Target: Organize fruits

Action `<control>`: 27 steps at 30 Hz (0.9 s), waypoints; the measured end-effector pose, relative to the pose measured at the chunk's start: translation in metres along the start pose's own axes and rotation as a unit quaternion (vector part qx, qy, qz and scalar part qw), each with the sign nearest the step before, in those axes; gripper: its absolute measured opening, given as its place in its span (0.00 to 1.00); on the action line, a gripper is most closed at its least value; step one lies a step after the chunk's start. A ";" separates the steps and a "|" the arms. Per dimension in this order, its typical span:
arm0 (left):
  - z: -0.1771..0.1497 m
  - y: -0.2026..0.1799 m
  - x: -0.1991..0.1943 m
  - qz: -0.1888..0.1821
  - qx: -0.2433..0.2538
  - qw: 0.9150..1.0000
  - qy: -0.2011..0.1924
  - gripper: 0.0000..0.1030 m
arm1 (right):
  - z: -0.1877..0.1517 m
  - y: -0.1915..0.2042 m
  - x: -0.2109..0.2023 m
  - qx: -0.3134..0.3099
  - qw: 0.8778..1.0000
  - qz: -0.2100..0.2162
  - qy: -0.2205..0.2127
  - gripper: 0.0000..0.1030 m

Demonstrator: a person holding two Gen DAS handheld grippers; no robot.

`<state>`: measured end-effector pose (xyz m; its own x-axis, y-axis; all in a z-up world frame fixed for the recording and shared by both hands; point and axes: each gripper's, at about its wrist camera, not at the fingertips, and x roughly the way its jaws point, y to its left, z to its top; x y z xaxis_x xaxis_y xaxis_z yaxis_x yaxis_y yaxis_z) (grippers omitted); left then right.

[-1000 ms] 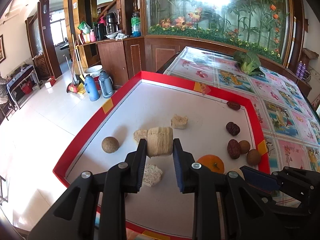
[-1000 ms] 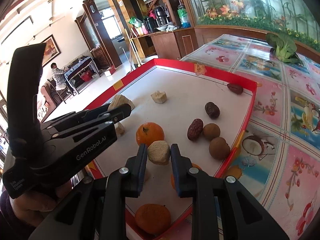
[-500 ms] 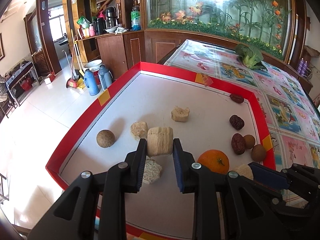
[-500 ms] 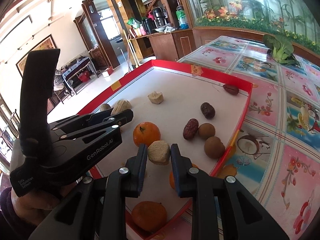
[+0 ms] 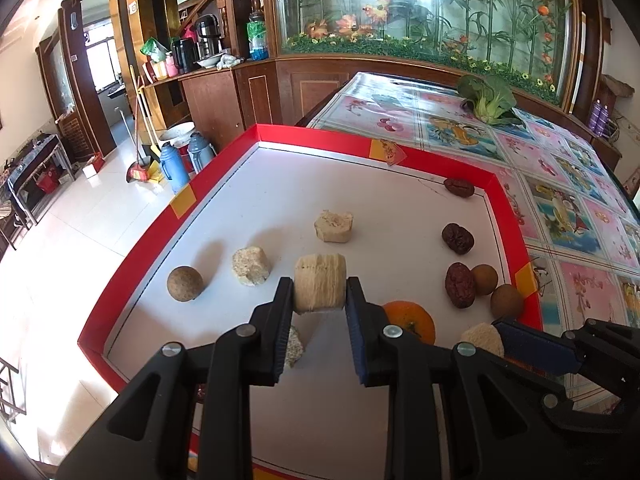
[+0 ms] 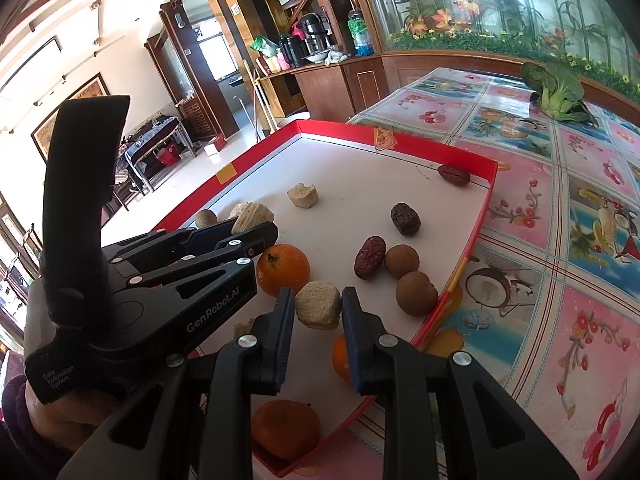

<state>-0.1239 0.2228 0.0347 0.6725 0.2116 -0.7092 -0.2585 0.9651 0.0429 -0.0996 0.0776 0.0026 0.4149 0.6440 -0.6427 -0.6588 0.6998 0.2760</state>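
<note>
Each claw holds one pale piece above the tray. The left claw point(image 5: 320, 296) is closed on a ribbed beige chunk point(image 5: 320, 288), pressed between both pads and lifted off the white floor of the tray point(image 5: 304, 136). The right claw point(image 6: 318, 308) grips a smaller rough lump point(image 6: 318, 310) in the same way, and it hangs over the near right part of the tray.

The other things lie loose and are only partly grouped. Two pale pieces point(image 5: 251, 266) rest in the middle-left of the tray, a little apart from each other, and a third one lies near the front edge, half hidden behind the left claw. A brown ball point(image 5: 185, 284) sits alone near the left wall. On the right side, one date point(image 5: 460, 285) lies close beside two brown round fruits point(image 5: 507, 301), maybe touching the nearer one, another date is a bit farther back, and a last date point(image 5: 459, 187) lies in the far right corner. One orange point(image 6: 283, 270) sits near the front middle; the right view shows two more oranges point(image 6: 286, 428) lower, near the front edge of the tray.

My judgement is that the sorting is around half done or less: the dates and brown fruits begin to gather on the right, the pale pieces on the left, but the brown ball and the far date are out of any group, and both held pieces must still be put down. The bench point(image 5: 560, 200) beyond the tray carries only a green vegetable point(image 5: 490, 98).
</note>
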 end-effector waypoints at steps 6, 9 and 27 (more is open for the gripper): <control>0.001 0.002 0.000 0.002 -0.003 1.000 0.005 0.28 | -0.001 0.001 -0.001 -0.007 1.000 0.007 0.002 0.23; 0.002 0.000 -0.002 0.014 -0.002 1.000 -0.001 0.46 | -0.001 -0.002 -0.002 -0.003 1.000 0.018 0.000 0.24; 0.010 -0.003 -0.069 0.044 -0.024 0.995 -0.089 0.97 | 0.003 -0.022 -0.059 0.024 0.995 0.002 -0.095 0.44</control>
<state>-0.1630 0.2070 0.0906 0.7571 0.3231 -0.5678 -0.3519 0.9340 0.0623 -0.1081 0.0246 0.0365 0.5260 0.6902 -0.4969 -0.6319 0.7082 0.3149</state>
